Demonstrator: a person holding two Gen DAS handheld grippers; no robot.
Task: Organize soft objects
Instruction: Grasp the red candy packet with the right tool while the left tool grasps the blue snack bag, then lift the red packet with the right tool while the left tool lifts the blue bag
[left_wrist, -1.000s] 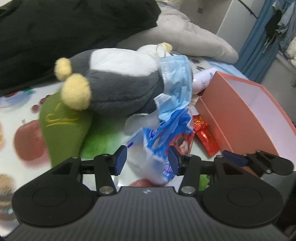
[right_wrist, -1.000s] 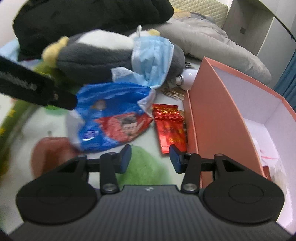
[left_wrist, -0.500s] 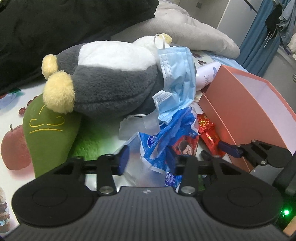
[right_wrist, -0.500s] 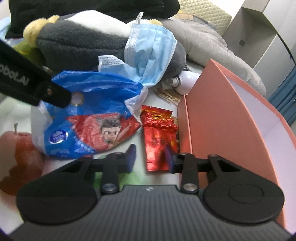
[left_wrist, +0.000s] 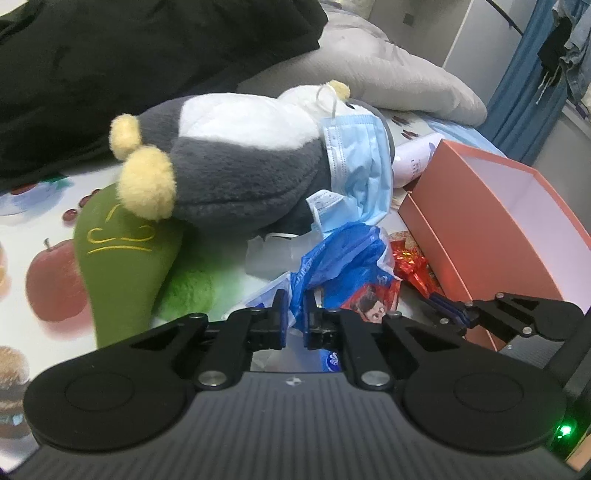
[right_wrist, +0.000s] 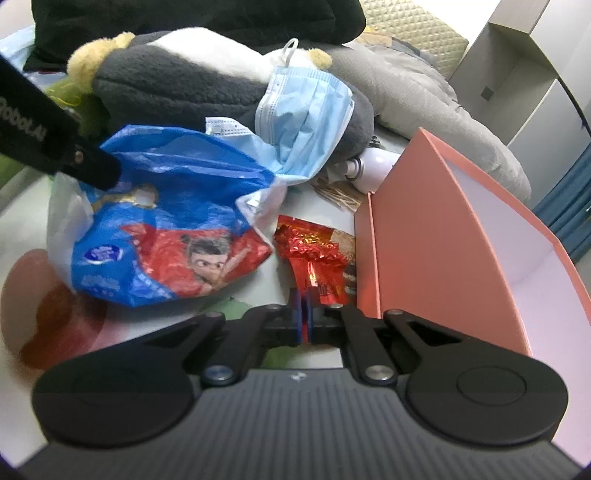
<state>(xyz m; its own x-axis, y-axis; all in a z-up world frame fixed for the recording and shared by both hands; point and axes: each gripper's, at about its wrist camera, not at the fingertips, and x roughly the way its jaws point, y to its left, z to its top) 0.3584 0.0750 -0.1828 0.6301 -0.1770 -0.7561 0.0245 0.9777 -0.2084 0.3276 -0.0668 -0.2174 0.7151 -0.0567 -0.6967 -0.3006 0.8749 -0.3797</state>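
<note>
Both grippers tilt downward over the bed, jaws just closed. Left gripper (left_wrist: 294, 314) pinches the blue bag (left_wrist: 343, 254), which lies at 6 o'clock from the plush (left_wrist: 236, 166). Right gripper (right_wrist: 303, 314) seems clamped on the red wrapper (right_wrist: 314, 254), at 9 o'clock from the box (right_wrist: 424, 229).

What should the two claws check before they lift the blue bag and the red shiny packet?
1. Left claw shut on the blue bag: ok.
2. Right claw shut on the red packet: ok.
3. Orange box open: ok.
4. Bag clear of the blue face mask: not ok, the mask drapes onto it.
5. Grips deep enough to hold: cannot tell.
</note>
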